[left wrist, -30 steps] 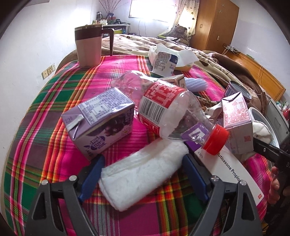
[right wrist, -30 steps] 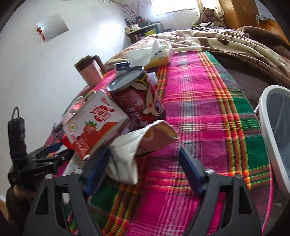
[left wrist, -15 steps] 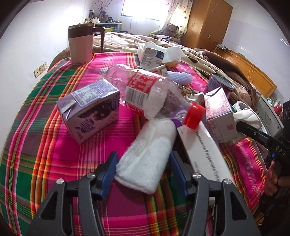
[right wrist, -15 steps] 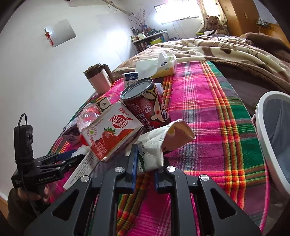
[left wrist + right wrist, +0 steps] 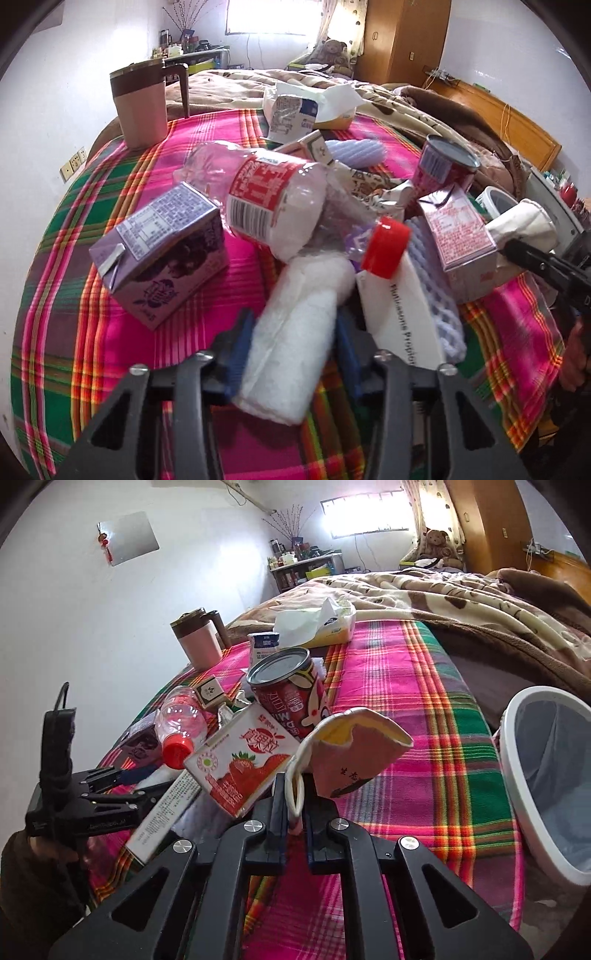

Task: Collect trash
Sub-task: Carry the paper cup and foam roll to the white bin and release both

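A pile of trash lies on the plaid cloth point(image 5: 62, 295). In the left wrist view my left gripper point(image 5: 291, 343) has a white plastic-wrapped tissue packet point(image 5: 299, 306) between its blue pads, which touch its sides as the jaws are closing. Behind the packet lie a clear bottle point(image 5: 273, 199) with a red cap and a purple carton point(image 5: 162, 251). In the right wrist view my right gripper point(image 5: 295, 805) is shut on the flattened edge of a crushed paper cup point(image 5: 354, 749). A strawberry carton point(image 5: 240, 771) and a red can point(image 5: 288, 690) sit just behind the cup.
A white bin point(image 5: 546, 786) with a grey liner stands beside the bed, low at the right. A pink mug point(image 5: 138, 107) and a tissue pack point(image 5: 321, 624) sit at the far end. A white box point(image 5: 399, 321) and lilac foam net point(image 5: 443, 314) lie right of the packet. Brown blankets cover the far bed.
Both grippers have closed: the left one from wide open onto the white packet, the right one onto the paper cup. The cup has lifted slightly off the cloth.
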The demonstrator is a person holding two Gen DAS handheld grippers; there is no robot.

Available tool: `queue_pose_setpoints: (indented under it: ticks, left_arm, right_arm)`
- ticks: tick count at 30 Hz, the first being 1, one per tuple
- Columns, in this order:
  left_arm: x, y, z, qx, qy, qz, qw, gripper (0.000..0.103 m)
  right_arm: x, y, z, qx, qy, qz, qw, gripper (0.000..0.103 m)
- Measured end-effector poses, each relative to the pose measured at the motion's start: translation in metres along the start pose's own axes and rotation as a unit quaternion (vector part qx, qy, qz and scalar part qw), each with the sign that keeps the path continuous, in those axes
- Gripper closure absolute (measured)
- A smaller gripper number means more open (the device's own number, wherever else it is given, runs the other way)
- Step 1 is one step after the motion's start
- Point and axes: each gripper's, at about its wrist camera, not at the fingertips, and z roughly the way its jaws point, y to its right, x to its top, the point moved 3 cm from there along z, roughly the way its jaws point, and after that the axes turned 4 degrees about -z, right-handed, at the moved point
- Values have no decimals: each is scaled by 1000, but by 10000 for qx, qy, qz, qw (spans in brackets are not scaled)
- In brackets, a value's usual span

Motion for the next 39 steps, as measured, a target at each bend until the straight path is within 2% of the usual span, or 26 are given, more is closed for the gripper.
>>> queue_pose_setpoints:
  ticks: [3, 10, 15, 20, 28, 39]
  left_arm:
    - [-3, 2, -7, 55, 90, -44, 9999, 75]
    - [-8, 5, -34, -73, 389, -309, 9987, 76]
    - [1, 24, -53, -243, 617, -271, 9974, 76]
    - [18, 70, -61, -648, 800, -17, 9947, 76]
    - [43, 156, -32, -1447, 621, 321, 9870, 75]
    - [60, 266, 10, -1789, 304, 945, 9788, 75]
  right_arm:
    - [0, 3, -4, 8, 50, 30, 10000, 97]
    - [-2, 12, -18, -82, 217, 53, 9997, 97]
    - [1, 23, -34, -170, 411, 132, 9989, 97]
    - [8, 46, -61, -502, 667, 168, 9964, 97]
    - [14, 93, -96, -1085, 877, 422, 9893, 97]
    - [1, 153, -97, -1627, 593, 819, 9815, 97]
